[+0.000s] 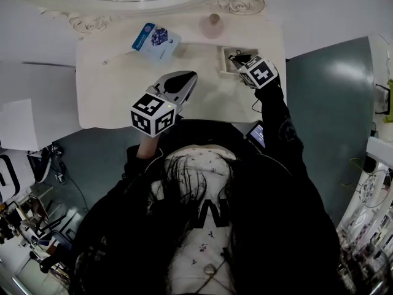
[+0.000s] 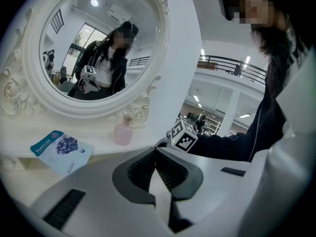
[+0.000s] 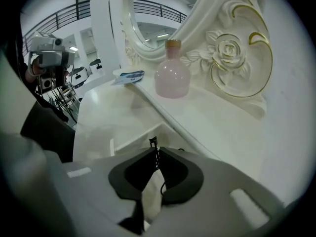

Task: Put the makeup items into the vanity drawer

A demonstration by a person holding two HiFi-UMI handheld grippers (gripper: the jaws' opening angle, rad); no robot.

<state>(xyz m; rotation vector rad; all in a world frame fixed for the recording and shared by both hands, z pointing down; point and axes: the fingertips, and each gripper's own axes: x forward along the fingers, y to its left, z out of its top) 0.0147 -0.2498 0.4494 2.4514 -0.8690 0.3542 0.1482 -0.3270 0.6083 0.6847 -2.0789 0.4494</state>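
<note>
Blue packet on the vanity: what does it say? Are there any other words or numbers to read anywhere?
Packet: white print along its blue end, too blurred to read.
Marker cubes: black-and-white square patterns only, no letters or numbers.
Pink bottle: no label shows.
Nothing here reads clearly.

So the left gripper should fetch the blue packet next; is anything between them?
Nothing visible does. The left gripper, jaws together and empty, is over bare tabletop; the blue packet lies beyond it on the ledge under the mirror. The pink bottle stands off to the right, clear of that line.
</note>
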